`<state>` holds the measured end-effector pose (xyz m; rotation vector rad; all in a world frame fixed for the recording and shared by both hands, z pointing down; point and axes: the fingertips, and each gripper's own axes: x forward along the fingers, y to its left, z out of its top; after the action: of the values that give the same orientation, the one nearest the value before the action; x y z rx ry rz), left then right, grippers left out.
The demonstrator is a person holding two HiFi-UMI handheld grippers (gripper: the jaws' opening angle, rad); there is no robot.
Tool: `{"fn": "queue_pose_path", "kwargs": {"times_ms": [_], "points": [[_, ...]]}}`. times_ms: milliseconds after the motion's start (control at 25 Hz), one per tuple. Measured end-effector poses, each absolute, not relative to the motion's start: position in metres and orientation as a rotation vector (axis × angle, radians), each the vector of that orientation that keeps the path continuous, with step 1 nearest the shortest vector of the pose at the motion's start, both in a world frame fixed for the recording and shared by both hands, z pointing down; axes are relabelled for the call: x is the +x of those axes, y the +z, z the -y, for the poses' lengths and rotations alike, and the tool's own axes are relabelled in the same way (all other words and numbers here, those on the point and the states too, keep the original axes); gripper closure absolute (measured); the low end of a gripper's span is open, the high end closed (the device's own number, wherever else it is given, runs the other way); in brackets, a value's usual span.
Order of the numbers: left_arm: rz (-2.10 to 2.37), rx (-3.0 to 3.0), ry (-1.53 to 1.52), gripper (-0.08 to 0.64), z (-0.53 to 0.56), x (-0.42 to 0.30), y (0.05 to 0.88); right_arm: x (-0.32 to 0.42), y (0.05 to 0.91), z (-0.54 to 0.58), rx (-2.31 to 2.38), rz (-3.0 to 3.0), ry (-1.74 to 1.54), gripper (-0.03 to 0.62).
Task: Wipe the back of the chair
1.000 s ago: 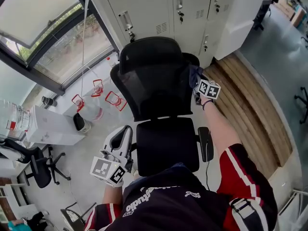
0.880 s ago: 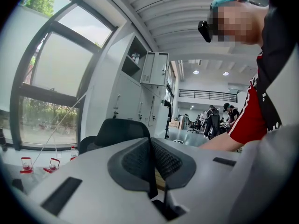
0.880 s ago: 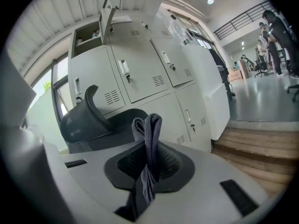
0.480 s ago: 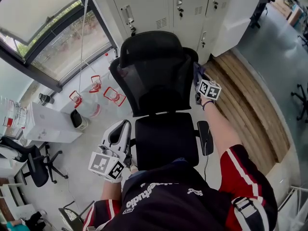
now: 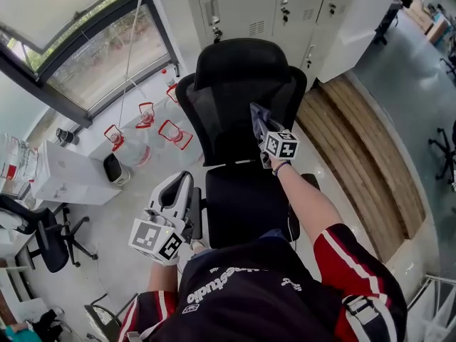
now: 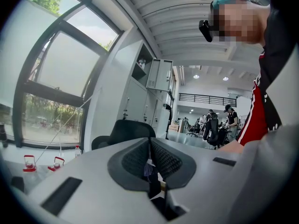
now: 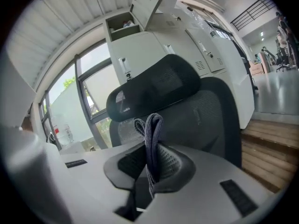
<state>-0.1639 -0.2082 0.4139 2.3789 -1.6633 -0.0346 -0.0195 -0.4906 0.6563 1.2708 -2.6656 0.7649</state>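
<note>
A black mesh office chair point(image 5: 228, 112) faces me, headrest point(image 5: 239, 59) at the top and seat point(image 5: 246, 205) below. My right gripper point(image 5: 258, 122) is shut on a dark grey cloth point(image 5: 254, 110), which lies against the front of the backrest's right-centre. In the right gripper view the folded cloth point(image 7: 150, 143) sticks up between the jaws, with the chair point(image 7: 205, 111) just behind it. My left gripper point(image 5: 185, 185) hangs low beside the chair's left armrest point(image 5: 194, 216), apart from the backrest. Its jaws point(image 6: 149, 143) are shut and hold no cloth; the chair point(image 6: 124, 130) shows beyond them.
White lockers point(image 5: 285, 9) stand right behind the chair. A raised wooden platform point(image 5: 356, 141) runs along the right. Red-handled jugs point(image 5: 146, 130) and a white unit point(image 5: 68, 184) stand on the floor at left under a window. Another office chair point(image 5: 46, 241) is at lower left.
My right gripper has carried the cloth leftward and down, from the backrest's right edge onto its front face. The left gripper has barely moved.
</note>
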Motion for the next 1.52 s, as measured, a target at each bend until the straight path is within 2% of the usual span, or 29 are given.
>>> {"fn": "queue_pose_path", "kwargs": {"times_ms": [400,800,1040,1520], "points": [[1.724,2.305,-0.022,0.528,0.187,-0.259,0.420,-0.195,0.679,0.434,1.010,2.716,0.854,0.540],[1.746,2.247,0.020,0.528,0.182,-0.330,0.434,-0.302,0.728,0.417,0.889,2.657,0.962,0.540],[1.770,2.222,0.041,0.528,0.177,-0.346,0.440,-0.313,0.740,0.436,0.947,2.636,0.968,0.540],[1.739,2.260,0.071,0.528,0.176,-0.331,0.439,-0.262,0.749,0.466,1.113,2.582,0.976,0.540]]}}
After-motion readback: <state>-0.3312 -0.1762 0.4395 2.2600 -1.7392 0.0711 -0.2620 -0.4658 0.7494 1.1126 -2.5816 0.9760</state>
